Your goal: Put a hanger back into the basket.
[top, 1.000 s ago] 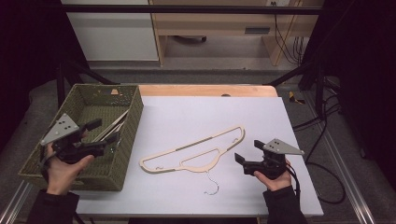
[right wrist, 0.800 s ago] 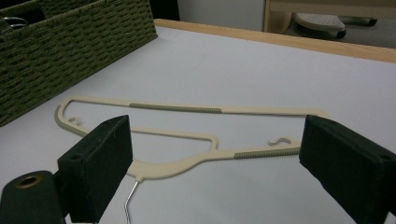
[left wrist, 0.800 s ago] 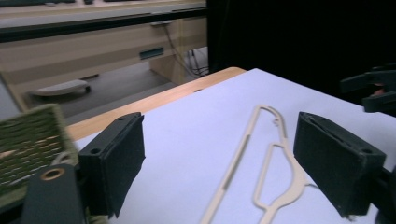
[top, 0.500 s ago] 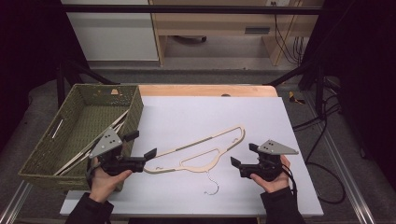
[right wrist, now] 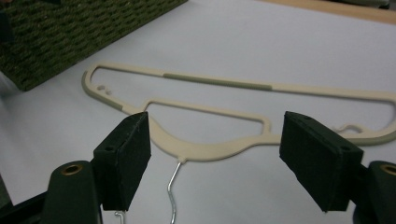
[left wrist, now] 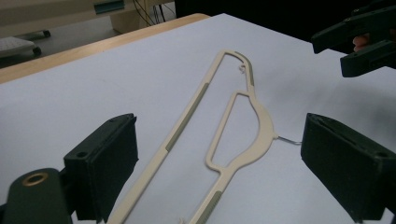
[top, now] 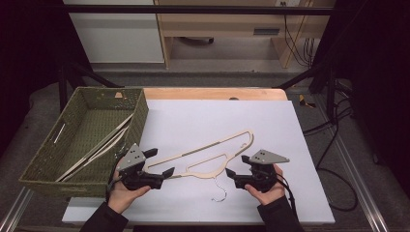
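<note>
Left gripper [top: 163, 165] nearer hanger [top: 212, 151]

The left hand-held gripper [left wrist: 219, 172] has its jaws wide open over the cream hanger [left wrist: 219, 140] lying flat on the white bench [left wrist: 116, 79], with the right hand-held gripper [left wrist: 362, 42] far off.

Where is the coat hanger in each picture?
High view: the coat hanger lies mid-table, between both grippers.
Left gripper view: it runs up the middle, between the black jaws.
Right gripper view: it lies across the middle.
Shared landmark: its metal hook.
</note>
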The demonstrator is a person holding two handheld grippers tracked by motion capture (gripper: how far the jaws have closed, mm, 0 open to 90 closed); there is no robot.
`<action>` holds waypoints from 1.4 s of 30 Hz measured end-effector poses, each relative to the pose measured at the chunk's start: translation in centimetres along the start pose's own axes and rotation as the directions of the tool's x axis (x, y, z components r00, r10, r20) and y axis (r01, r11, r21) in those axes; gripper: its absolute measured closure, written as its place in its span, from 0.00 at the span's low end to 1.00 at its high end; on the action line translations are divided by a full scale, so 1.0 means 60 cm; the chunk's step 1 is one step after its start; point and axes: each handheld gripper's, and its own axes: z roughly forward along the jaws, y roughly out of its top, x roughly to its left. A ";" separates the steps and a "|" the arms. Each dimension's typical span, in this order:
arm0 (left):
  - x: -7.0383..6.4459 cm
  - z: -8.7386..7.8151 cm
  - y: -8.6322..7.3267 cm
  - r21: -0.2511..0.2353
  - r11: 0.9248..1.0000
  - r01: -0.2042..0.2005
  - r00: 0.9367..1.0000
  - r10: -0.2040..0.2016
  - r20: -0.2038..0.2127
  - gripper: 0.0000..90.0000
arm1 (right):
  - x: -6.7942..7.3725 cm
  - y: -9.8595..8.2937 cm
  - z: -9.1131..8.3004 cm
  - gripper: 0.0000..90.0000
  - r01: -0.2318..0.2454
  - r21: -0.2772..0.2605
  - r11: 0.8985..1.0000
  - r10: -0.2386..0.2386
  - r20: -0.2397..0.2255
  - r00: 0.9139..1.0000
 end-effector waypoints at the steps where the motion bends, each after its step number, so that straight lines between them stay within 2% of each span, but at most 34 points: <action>1: -0.002 0.005 -0.005 0.019 1.000 -0.012 1.000 0.012 -0.004 0.12 | 0.008 -0.003 0.010 0.29 -0.004 0.037 0.999 0.005 -0.022 1.000; 5: -0.005 0.012 -0.012 0.036 0.999 -0.016 1.000 0.016 -0.002 0.12 | 0.021 -0.010 0.028 0.34 0.016 0.069 0.997 -0.013 -0.040 0.999; 6: -0.005 0.013 -0.014 0.045 0.999 -0.018 1.000 0.019 -0.005 0.12 | 0.034 -0.014 0.041 0.36 0.022 0.105 0.994 -0.019 -0.033 0.999; 10: -0.005 0.014 -0.017 0.048 0.999 -0.015 1.000 0.015 -0.008 0.12 | 0.048 -0.024 0.061 0.41 0.027 0.143 0.989 -0.025 -0.018 1.000; 11: -0.006 0.016 -0.019 0.053 0.998 -0.016 1.000 0.016 -0.008 0.12 | 0.054 -0.031 0.074 0.44 0.045 0.178 0.983 -0.043 -0.014 0.999; 12: -0.006 0.016 -0.019 0.053 0.998 -0.016 1.000 0.016 -0.008 0.12 | 0.054 -0.031 0.074 0.44 0.045 0.178 0.983 -0.043 -0.014 0.999; 13: -0.007 0.018 -0.021 0.058 0.998 -0.020 1.000 0.021 -0.011 0.12 | 0.059 -0.037 0.086 0.49 0.041 0.211 0.977 -0.044 0.013 0.999; 15: -0.007 0.018 -0.021 0.061 0.998 -0.020 1.000 0.020 -0.010 0.12 | 0.059 -0.041 0.091 0.51 0.053 0.218 0.974 -0.059 0.025 0.998; 17: -0.007 0.020 -0.022 0.067 0.998 -0.021 1.000 0.022 -0.013 0.12 | 0.062 -0.048 0.103 0.59 0.047 0.238 0.970 -0.058 0.040 0.998; 20: -0.007 0.021 -0.023 0.071 0.997 -0.018 1.000 0.019 -0.012 0.13 | 0.064 -0.052 0.110 0.64 0.061 0.256 0.965 -0.078 0.057 0.995; 21: -0.008 0.022 -0.025 0.074 0.997 -0.019 1.000 0.020 -0.012 0.13 | 0.067 -0.056 0.115 0.69 0.064 0.269 0.961 -0.086 0.071 0.994; 24: -0.008 0.023 -0.025 0.076 0.997 -0.018 1.000 0.019 -0.011 0.13 | 0.072 -0.057 0.116 0.74 0.068 0.270 0.960 -0.095 0.088 0.992; 26: -0.008 0.024 -0.026 0.076 0.997 -0.016 1.000 0.016 -0.009 0.13 | 0.076 -0.058 0.116 0.78 0.053 0.272 0.961 -0.083 0.098 0.992; 27: -0.008 0.024 -0.026 0.075 0.997 -0.015 1.000 0.016 -0.011 0.13 | 0.081 -0.057 0.117 0.83 0.054 0.277 0.959 -0.088 0.111 0.990; 29: -0.008 0.025 -0.027 0.076 0.997 -0.012 1.000 0.013 -0.011 0.13 | 0.083 -0.056 0.117 0.85 0.047 0.284 0.958 -0.083 0.117 0.990; 30: -0.008 0.025 -0.028 0.077 0.997 -0.011 1.000 0.012 -0.012 0.13 | 0.086 -0.054 0.118 0.92 0.014 0.294 0.956 -0.056 0.136 0.989; 32: -0.009 0.025 -0.028 0.078 0.997 -0.012 1.000 0.013 -0.013 0.13 | 0.084 -0.054 0.117 0.94 0.012 0.294 0.956 -0.052 0.130 0.990; 33: -0.009 0.025 -0.028 0.076 0.997 -0.015 1.000 0.016 -0.011 0.13 | 0.080 -0.053 0.116 0.98 -0.040 0.293 0.955 -0.001 0.138 0.990; 34: -0.009 0.025 -0.028 0.076 0.997 -0.015 1.000 0.016 -0.011 0.13 | 0.080 -0.053 0.116 0.98 -0.040 0.293 0.955 -0.001 0.138 0.990; 36: -0.009 0.025 -0.028 0.080 0.997 -0.015 1.000 0.016 -0.013 0.13 | 0.073 -0.053 0.115 0.98 -0.071 0.291 0.954 0.036 0.124 0.992; 39: -0.008 0.026 -0.029 0.085 0.996 -0.013 1.000 0.015 -0.013 0.13 | 0.068 -0.053 0.115 0.99 -0.089 0.282 0.955 0.058 0.114 0.992; 40: -0.008 0.027 -0.030 0.087 0.996 -0.014 1.000 0.015 -0.013 0.13 | 0.065 -0.053 0.114 0.99 -0.072 0.285 0.956 0.041 0.113 0.993; 42: -0.008 0.027 -0.030 0.091 0.996 -0.017 1.000 0.018 -0.012 0.13 | 0.055 -0.053 0.106 0.99 -0.082 0.292 0.953 0.041 0.142 0.989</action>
